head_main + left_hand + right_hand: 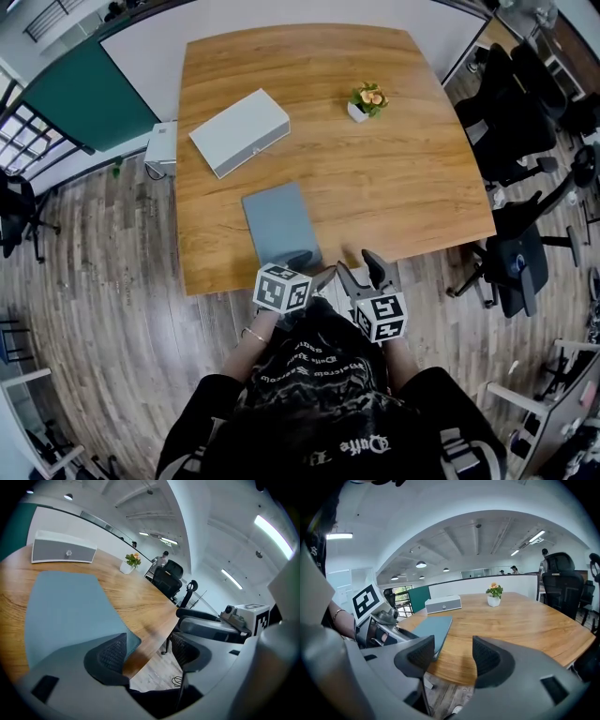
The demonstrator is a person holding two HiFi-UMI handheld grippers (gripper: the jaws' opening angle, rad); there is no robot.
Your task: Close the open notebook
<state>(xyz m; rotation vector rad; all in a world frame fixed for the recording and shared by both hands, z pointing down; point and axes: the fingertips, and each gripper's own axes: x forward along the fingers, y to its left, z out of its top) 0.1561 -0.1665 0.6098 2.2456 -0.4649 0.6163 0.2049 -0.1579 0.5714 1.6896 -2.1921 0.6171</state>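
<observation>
The grey-blue notebook (pixel 279 223) lies shut and flat on the wooden table (pixel 394 187), near its front edge. My left gripper (pixel 312 267) hovers at the notebook's near right corner with its jaws open. In the left gripper view the cover (pixel 65 611) fills the left side, and its corner shows just behind the left fingertip (pixel 112 652); nothing is pressed between the pads of the left gripper (pixel 149 648). My right gripper (pixel 364 267) is open and empty, held off the table's front edge to the right of the notebook (pixel 433 626).
A white box-shaped speaker (pixel 239 131) lies at the back left of the table. A small potted plant (pixel 366 101) stands at the back right. Black office chairs (pixel 516 262) stand to the right of the table. The floor is wood.
</observation>
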